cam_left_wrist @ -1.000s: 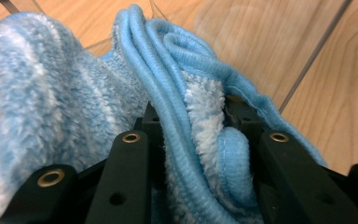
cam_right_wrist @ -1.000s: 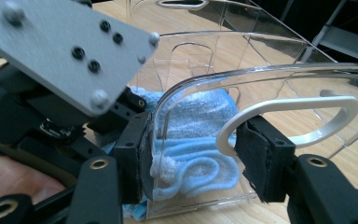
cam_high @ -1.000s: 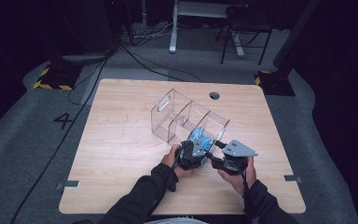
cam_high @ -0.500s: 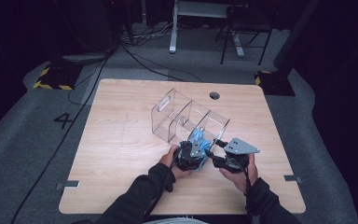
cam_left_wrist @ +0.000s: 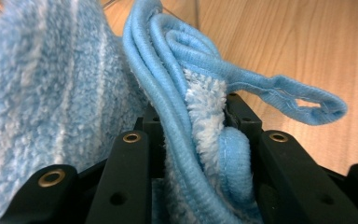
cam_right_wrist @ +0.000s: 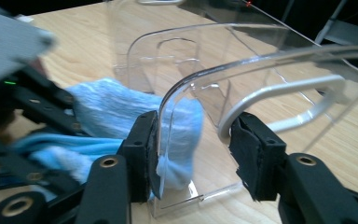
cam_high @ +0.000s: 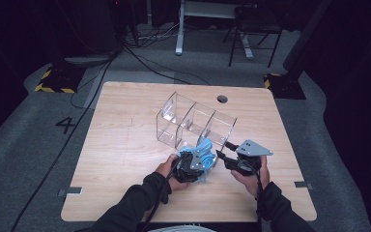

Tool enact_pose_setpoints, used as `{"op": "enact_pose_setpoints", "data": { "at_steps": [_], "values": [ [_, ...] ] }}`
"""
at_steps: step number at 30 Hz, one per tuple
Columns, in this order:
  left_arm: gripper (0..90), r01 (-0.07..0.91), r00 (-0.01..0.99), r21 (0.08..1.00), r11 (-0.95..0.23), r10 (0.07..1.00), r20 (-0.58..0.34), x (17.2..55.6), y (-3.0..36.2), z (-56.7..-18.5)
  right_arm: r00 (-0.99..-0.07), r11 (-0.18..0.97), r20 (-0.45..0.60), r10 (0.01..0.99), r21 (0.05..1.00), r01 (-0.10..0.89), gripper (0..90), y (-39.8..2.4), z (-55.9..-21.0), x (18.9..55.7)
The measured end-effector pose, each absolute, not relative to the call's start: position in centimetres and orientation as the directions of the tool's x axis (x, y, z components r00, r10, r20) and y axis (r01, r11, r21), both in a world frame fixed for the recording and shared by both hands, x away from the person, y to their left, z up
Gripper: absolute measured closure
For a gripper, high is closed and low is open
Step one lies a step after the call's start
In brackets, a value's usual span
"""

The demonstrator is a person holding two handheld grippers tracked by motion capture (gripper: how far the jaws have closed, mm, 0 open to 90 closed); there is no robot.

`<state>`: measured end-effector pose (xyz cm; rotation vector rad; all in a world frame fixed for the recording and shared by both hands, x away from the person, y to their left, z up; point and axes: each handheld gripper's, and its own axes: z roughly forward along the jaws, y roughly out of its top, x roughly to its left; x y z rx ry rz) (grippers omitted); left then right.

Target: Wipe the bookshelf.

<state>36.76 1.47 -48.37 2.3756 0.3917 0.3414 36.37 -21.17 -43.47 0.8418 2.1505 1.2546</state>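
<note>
A fluffy blue cloth [cam_left_wrist: 51, 93] with a stitched hem is bunched between the jaws of my left gripper [cam_left_wrist: 191, 116], which is shut on it. On the table, that left gripper [cam_high: 198, 163] holds the cloth [cam_high: 205, 150] right at the near end of a clear acrylic organizer [cam_high: 193, 121] with three compartments. My right gripper [cam_right_wrist: 193, 149] straddles the front edge of an organizer wall [cam_right_wrist: 261, 70]. Its jaws have just been closing, and a gap still shows beside the wall. Part of the cloth [cam_right_wrist: 102, 107] shows through the clear wall. The right gripper [cam_high: 224, 157] sits just right of the cloth.
The wooden table [cam_high: 125, 145] has a dark cable hole [cam_high: 222, 99] behind the organizer. A desk frame and a chair stand on the grey floor beyond the far edge. Cables run across the floor at the left.
My left gripper has shifted slightly with the cloth at the organizer's near end. The right hand has stayed where it was.
</note>
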Motion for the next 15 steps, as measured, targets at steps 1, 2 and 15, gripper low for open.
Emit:
{"op": "enact_pose_setpoints", "data": {
  "at_steps": [1,2,15],
  "values": [
    [67.4,0.187,0.920,0.673,-0.715,0.368,0.136,36.7,1.6,-48.3,-0.677,0.377,-0.109,0.728,0.888,0.262,54.0,-21.3,-43.5,36.6],
    [67.4,0.186,0.919,0.674,-0.715,0.369,0.138,36.7,1.6,-48.2,-0.679,0.377,-0.107,0.726,0.888,0.263,54.0,-21.4,-43.4,36.9],
    [67.4,0.153,0.924,0.681,-0.716,0.348,0.159,37.5,1.3,-47.3,-0.654,0.377,-0.126,0.746,0.889,0.259,55.6,-21.8,-43.5,38.4]
  ]
}}
